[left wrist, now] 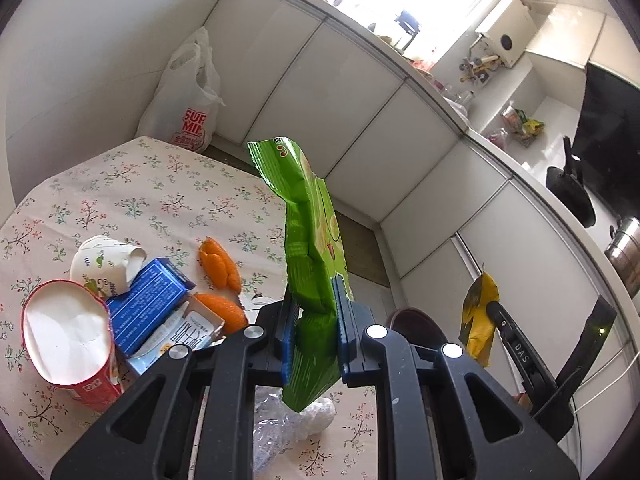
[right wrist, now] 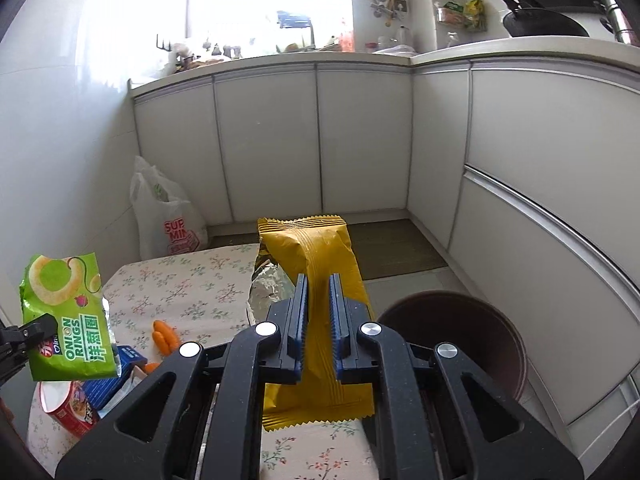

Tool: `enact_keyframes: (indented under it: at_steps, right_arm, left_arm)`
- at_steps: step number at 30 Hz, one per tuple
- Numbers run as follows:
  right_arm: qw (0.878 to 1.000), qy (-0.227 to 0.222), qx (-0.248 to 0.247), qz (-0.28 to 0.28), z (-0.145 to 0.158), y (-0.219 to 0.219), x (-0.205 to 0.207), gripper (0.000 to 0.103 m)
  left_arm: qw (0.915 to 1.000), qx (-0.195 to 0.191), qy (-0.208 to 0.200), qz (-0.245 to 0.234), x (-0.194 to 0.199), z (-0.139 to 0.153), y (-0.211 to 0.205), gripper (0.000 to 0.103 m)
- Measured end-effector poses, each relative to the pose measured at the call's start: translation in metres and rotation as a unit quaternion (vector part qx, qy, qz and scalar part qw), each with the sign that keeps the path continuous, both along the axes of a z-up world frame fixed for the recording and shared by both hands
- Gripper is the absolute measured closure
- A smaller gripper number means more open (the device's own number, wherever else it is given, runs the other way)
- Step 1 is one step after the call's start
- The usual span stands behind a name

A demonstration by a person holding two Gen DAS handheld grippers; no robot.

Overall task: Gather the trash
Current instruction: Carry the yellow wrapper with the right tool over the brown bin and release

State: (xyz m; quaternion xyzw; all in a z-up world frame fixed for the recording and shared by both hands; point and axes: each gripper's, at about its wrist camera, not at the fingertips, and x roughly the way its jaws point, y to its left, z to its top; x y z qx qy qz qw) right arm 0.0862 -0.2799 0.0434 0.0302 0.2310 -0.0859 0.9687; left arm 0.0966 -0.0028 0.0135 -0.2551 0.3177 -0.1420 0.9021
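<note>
Above the table (left wrist: 132, 184), each tool grips a wrapper (green (left wrist: 316, 264) left, yellow (right wrist: 320, 264) right).

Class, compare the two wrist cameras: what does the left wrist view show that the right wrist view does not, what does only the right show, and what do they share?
Only the left wrist view: a crumpled paper cup and clear crumpled plastic on the table.

Only the right wrist view: the "ONION RINGS" print on the green bag and the brown bin's open mouth.

Both: the left gripper clamping the green bag, the right gripper clamping the yellow wrapper, the floral tablecloth, orange peels, blue box.
</note>
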Motion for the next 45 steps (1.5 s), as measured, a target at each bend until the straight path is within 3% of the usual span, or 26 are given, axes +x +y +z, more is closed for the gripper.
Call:
enact_keyframes:
  at_steps: [11,25,35,37,40,45]
  right_arm:
    - [0.995,-0.012,0.010,-0.103,0.001,-0.075,-0.010,0.092]
    - [0.979,0.031,0.082,-0.182,-0.024,-0.158,-0.008,0.089]
    - [0.970,0.035,0.120,-0.209,-0.029,-0.180,-0.009,0.044]
    - [0.967,0.032,0.120,-0.220,-0.028,-0.184,-0.013,0.033]
    - [0.960,0.021,0.118,-0.255,-0.026,-0.191,-0.023,0.008]
    - [0.950,0.017,0.131,-0.284,-0.025,-0.209,-0.034,0.007]
  left_arm:
    - [0.9977,-0.005,-0.005,-0.067,0.020,0.012,-0.088,0.087]
    - [0.9886,-0.017,0.034,-0.145,0.054,-0.001,-0.194,0.087]
    - [0.9834,-0.007,0.054,-0.173,0.067,-0.012,-0.231,0.086]
    - [0.9825,-0.007,0.059,-0.177,0.070,-0.015,-0.237,0.086]
    - [0.9807,-0.004,0.067,-0.184,0.073,-0.018,-0.247,0.086]
    - [0.9770,0.006,0.076,-0.199,0.076,-0.023,-0.268,0.085]
